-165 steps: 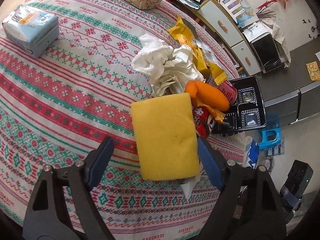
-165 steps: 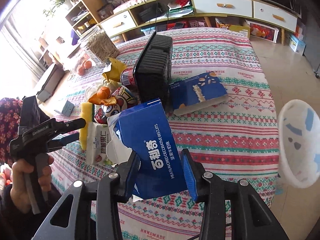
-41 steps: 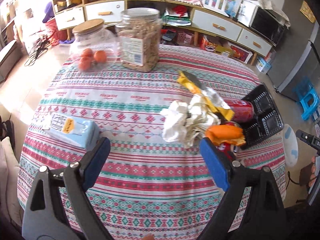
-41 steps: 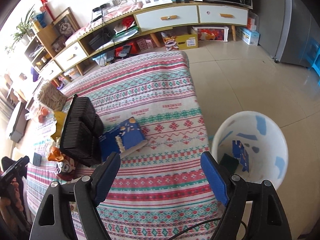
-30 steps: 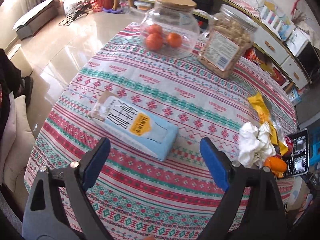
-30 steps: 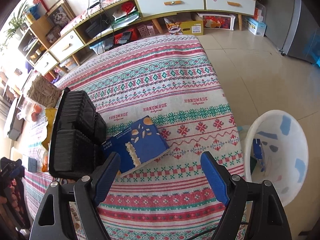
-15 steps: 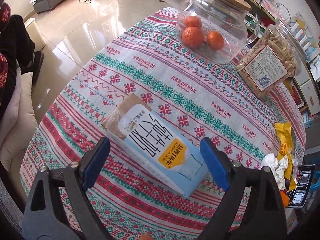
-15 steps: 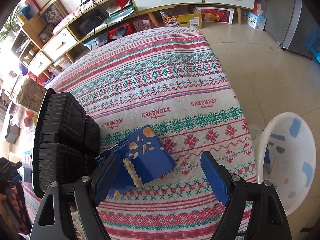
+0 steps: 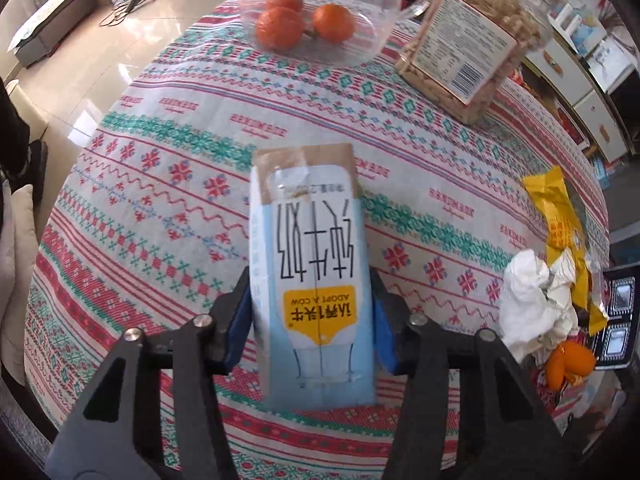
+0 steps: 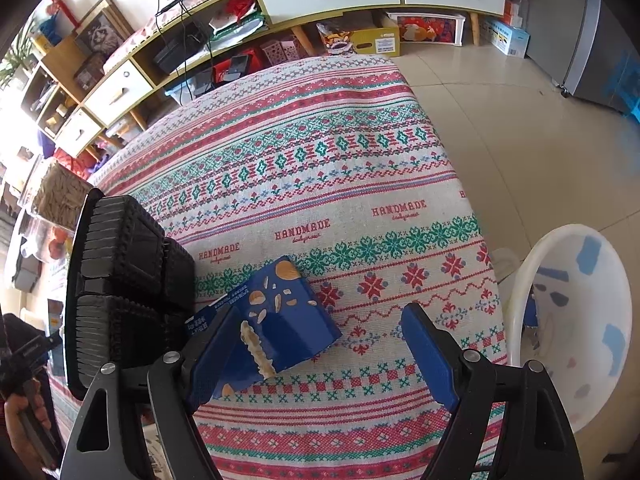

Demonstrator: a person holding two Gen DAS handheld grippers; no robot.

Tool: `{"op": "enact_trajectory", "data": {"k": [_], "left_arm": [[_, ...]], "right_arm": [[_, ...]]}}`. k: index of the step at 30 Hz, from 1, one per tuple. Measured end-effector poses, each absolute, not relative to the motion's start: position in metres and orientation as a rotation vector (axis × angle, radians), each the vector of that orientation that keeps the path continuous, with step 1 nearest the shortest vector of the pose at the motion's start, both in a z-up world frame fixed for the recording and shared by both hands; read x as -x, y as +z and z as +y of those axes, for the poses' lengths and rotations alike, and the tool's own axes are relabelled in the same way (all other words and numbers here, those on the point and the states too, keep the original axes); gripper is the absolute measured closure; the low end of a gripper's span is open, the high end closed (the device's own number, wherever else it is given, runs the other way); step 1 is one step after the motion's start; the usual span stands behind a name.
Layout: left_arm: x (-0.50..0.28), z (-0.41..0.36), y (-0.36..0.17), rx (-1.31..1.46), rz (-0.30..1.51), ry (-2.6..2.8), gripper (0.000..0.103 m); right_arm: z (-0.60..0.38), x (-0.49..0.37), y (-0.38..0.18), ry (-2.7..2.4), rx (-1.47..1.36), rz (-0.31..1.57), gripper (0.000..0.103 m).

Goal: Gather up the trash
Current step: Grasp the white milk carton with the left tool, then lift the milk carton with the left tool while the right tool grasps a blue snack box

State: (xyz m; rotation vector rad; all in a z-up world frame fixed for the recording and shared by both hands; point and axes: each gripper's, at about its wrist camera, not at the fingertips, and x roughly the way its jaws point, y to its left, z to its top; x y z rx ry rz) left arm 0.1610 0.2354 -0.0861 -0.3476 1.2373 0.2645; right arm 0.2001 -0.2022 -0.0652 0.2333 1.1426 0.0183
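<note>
Left hand-held gripper (image 9: 312,316) now lower, closing w/ milk carton (image 9: 310,276) btwn jaws.

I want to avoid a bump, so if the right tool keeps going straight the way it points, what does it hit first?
Probably the dark blue snack box lying on the tablecloth, between the open right tool, nearer its left finger. Depth is hard to judge.

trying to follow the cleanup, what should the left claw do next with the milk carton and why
Probably finish closing, then lift. The left claw is closing with the milk carton between its pads, and the carton lies flat on the tablecloth, so a firm pinch seems needed before carrying it off.
</note>
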Motion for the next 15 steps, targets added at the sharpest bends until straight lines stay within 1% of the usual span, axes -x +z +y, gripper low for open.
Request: {"op": "enact_trajectory", "data": {"k": [9, 15], "left_arm": [[-0.144, 0.204, -0.064, 0.365, 1.190, 0.106, 0.051], [-0.120, 0.184, -0.051, 0.383, 1.175, 0.021, 0.050]], "right_arm": [[-0.198, -0.209, -0.077, 0.048, -0.249, 1.189, 0.019], [-0.192, -0.218, -0.072, 0.085, -0.221, 1.166, 0.020]]}}
